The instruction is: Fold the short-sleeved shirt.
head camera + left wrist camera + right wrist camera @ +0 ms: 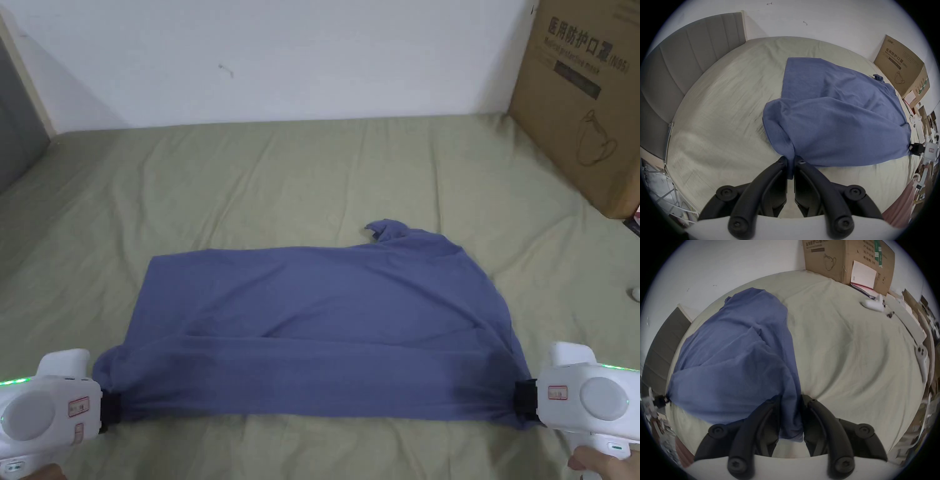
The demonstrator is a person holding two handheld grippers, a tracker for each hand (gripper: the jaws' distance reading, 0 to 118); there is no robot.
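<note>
One blue short-sleeved shirt (325,312) lies on one bed (281,169) under a pale green sheet. There are two hand-held grippers: the left hand-held gripper (111,409) at one near corner of the shirt, the right hand-held gripper (524,400) at the other. One large cardboard box (587,94) stands at the far right, and two white controllers (873,305) lie near it.

a bed (300,169) in a pale green sheet carries the blue shirt (325,312) and a cardboard box (587,100)
</note>
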